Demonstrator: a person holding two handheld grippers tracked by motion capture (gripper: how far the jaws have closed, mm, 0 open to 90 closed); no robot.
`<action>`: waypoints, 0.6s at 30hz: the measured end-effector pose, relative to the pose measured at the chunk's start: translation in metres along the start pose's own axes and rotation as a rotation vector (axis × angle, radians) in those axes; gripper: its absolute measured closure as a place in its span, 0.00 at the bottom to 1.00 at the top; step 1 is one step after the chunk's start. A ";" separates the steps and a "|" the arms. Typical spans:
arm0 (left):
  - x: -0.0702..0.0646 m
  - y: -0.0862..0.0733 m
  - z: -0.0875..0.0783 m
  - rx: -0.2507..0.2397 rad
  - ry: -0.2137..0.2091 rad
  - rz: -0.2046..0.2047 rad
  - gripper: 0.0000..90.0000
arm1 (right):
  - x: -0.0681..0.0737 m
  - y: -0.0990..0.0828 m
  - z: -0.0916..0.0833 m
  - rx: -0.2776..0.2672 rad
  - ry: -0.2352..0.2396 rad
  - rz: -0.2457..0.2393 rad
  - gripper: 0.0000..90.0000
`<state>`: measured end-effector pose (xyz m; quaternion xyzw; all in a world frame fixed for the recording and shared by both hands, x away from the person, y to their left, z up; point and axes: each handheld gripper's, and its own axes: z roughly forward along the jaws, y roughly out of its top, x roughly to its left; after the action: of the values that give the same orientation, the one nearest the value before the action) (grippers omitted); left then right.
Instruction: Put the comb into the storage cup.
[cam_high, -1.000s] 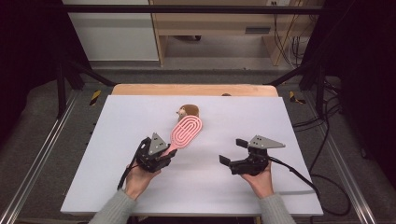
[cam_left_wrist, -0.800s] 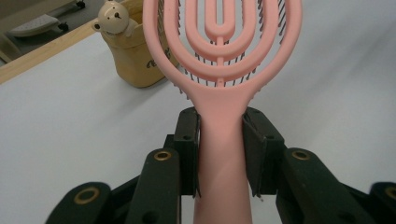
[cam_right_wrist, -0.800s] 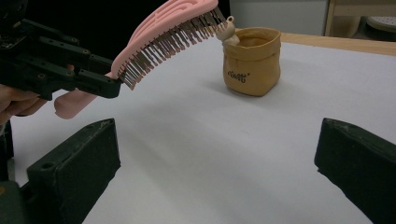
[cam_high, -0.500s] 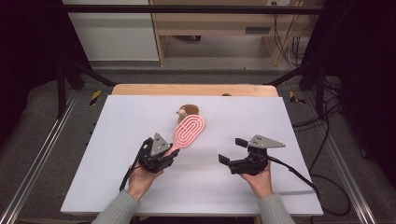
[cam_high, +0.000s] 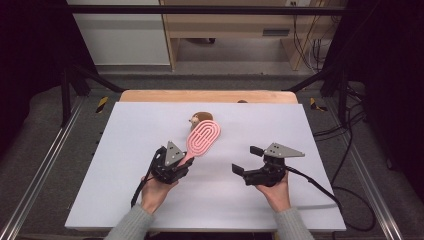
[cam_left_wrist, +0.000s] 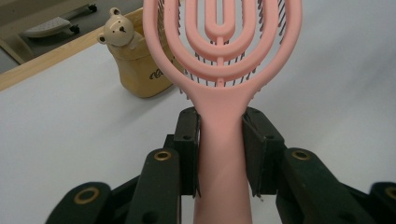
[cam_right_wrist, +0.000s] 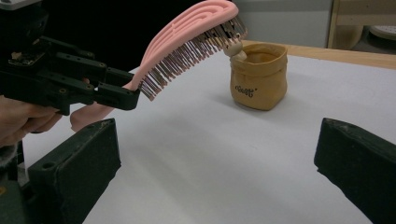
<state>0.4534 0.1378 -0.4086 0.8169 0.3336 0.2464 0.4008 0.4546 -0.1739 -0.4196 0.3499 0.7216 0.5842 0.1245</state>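
Near the centre of the high view, the left hand-held gripper clamps the handle of a pink hairbrush, lifted off the white desk, bristles down. The brush head seems to hover over a tan bear pot. At lower right, the right hand-held gripper stands wide open, empty.

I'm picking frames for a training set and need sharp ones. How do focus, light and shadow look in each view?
High view: soft and a little grainy, the white table evenly lit, dark surroundings. Left gripper view: the pink hairbrush and the left hand-held gripper sharp, the bear pot slightly soft, no glare. Right gripper view: the bristles crisp, a faint shadow beside the pot, the right hand-held gripper near jaws blurred.
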 end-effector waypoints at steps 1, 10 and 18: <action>0.000 0.000 0.000 0.000 0.001 -0.001 0.76 | 0.000 0.000 0.000 -0.001 0.003 0.001 0.01; -0.008 0.003 0.007 -0.009 -0.001 -0.017 0.76 | -0.002 0.002 0.003 0.002 0.002 0.010 0.01; -0.014 0.001 0.011 -0.036 -0.018 -0.050 0.76 | 0.000 0.007 0.004 -0.001 0.002 0.012 0.01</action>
<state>0.4516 0.1212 -0.4154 0.8032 0.3458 0.2348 0.4245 0.4596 -0.1703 -0.4144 0.3536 0.7194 0.5856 0.1203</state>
